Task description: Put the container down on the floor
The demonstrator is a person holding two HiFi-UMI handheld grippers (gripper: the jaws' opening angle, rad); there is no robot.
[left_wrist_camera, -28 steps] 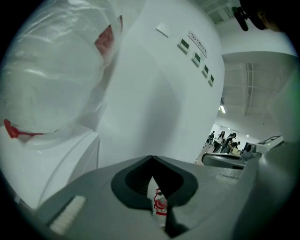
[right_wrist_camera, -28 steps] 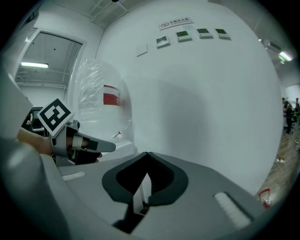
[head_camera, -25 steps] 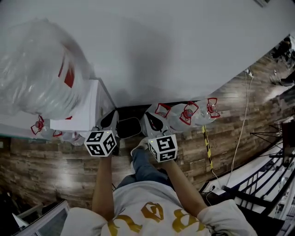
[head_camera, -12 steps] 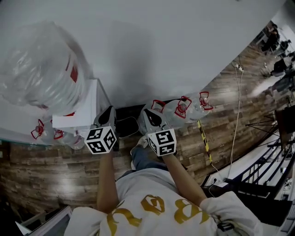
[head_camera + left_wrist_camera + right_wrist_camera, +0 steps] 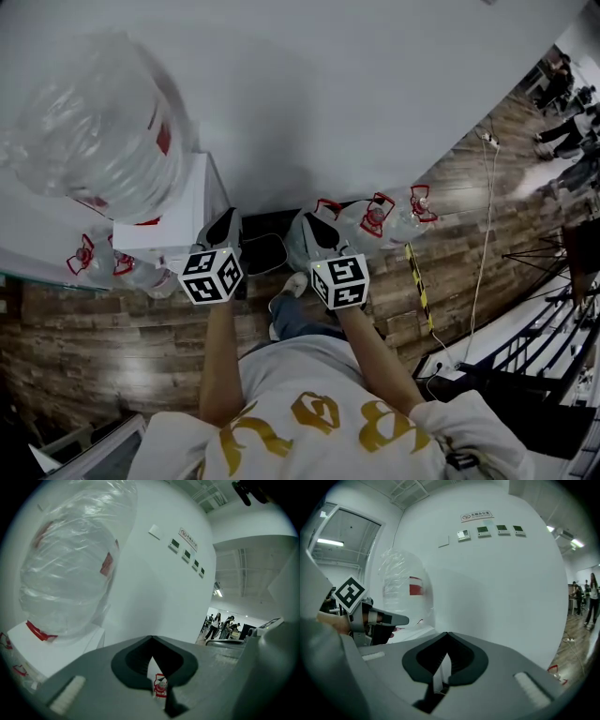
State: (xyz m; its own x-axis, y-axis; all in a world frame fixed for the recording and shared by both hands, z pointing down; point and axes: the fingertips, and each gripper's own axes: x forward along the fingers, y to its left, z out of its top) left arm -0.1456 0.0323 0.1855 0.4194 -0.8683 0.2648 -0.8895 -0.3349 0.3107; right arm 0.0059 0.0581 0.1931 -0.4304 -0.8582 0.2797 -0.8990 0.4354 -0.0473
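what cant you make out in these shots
- Wall sign, right gripper view: print too small.
- Big bottle, head view: red label blurred by plastic wrap.
- Floor bottles, head view: leftmost partly behind the right gripper.
- Dark object, head view: too dim to identify.

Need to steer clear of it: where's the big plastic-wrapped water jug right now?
Upper left of the head view: the wrapped jug sits atop the white dispenser against the wall, just left of the left gripper.

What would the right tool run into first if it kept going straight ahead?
Most likely the white wall: the right tool, jaws together, points straight at it with nothing visible between. Depth is unclear.
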